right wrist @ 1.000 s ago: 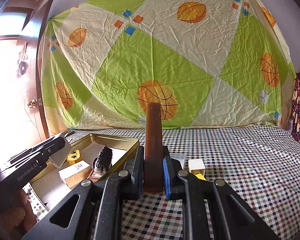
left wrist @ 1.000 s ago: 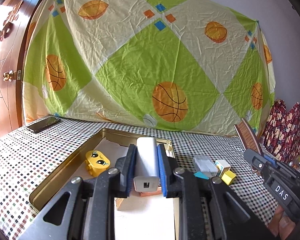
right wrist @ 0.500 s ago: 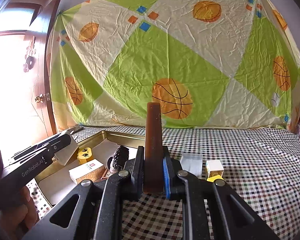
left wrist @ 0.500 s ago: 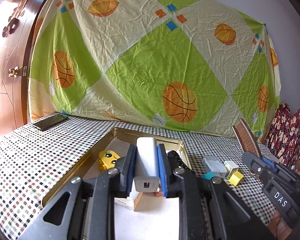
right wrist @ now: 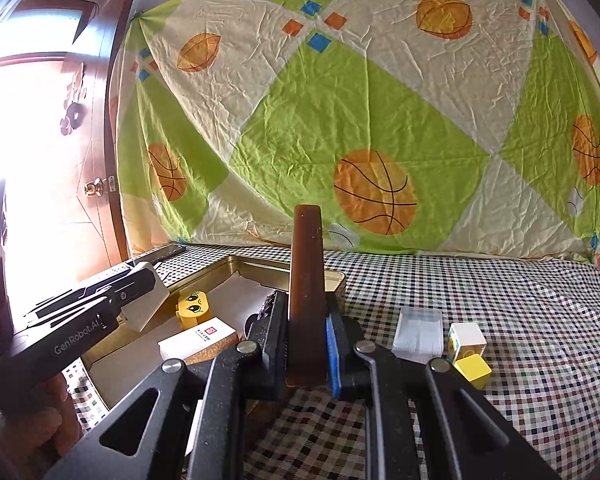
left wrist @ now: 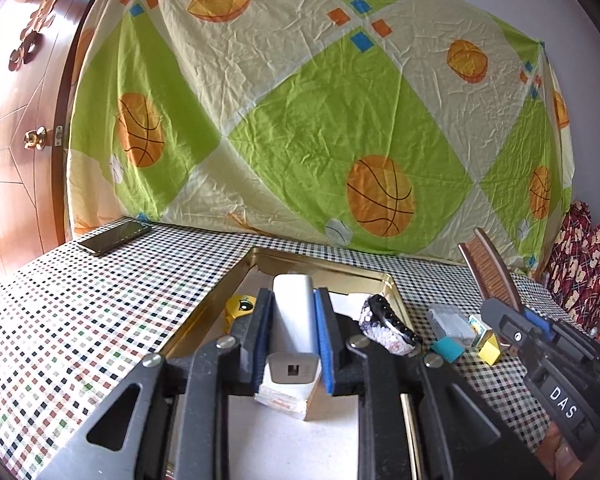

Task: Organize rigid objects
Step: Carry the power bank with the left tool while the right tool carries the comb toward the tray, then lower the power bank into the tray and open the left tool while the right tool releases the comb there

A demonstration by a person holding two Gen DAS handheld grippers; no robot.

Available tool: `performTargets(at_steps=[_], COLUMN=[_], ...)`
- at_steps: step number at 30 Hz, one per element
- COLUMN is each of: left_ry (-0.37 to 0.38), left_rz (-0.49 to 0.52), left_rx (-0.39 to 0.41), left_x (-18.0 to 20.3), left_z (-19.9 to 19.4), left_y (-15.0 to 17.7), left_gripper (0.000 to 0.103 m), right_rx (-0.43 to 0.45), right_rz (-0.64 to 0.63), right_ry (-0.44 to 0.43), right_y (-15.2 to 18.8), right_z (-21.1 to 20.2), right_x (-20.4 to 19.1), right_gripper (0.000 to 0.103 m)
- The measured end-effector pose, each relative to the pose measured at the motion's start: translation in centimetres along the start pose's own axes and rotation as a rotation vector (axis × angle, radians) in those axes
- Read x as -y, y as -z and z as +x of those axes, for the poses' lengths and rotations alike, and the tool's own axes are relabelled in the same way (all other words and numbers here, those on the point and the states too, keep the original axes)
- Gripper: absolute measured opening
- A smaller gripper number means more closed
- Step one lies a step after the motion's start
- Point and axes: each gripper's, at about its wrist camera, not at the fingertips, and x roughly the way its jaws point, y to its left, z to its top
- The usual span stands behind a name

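Left wrist view: the left hand-held gripper point(left wrist: 290, 338) is clamped on a white power bank point(left wrist: 293, 322), held over the gold tray point(left wrist: 204, 320) at centre frame. Inside the tray lie a yellow face block point(left wrist: 240, 306), a small box point(left wrist: 286, 398) and a beaded piece point(left wrist: 388, 326).

Right wrist view: the right hand-held gripper point(right wrist: 308, 344) pinches a brown comb point(right wrist: 306, 292) upright beside the tray's right edge. At lower right, 3 small items wait on the tabletop point(right wrist: 540, 320): a clear box point(right wrist: 418, 334), a white cube point(right wrist: 466, 340), a yellow cube point(right wrist: 473, 369). By my estimate, the job is roughly half done.

Wrinkled basketball-print sheet point(left wrist: 300, 120) over wall, wooden door point(left wrist: 20, 120) left, checkered tablecloth point(left wrist: 80, 300)
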Motion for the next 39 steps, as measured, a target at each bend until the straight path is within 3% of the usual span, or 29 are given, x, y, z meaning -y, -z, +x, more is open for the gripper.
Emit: performTargets(at_steps=[24, 39], left_ry=[-0.098, -0.149], left_rz=[0.02, 0.057], left_rx=[-0.103, -0.193], left_x=[-3.3, -4.7], left_z=[2.7, 5.1], left_y=[-0.6, -1.1], left_gripper=[0.019, 0.02], right_rx=[-0.08, -0.161], right_rz=[-0.032, -0.021], right_ry=[-0.092, -0.107], right_y=[-0.8, -1.2], right_z=[4.3, 7.5], right_x=[-3.5, -4.4], right_gripper=[0.018, 0.018])
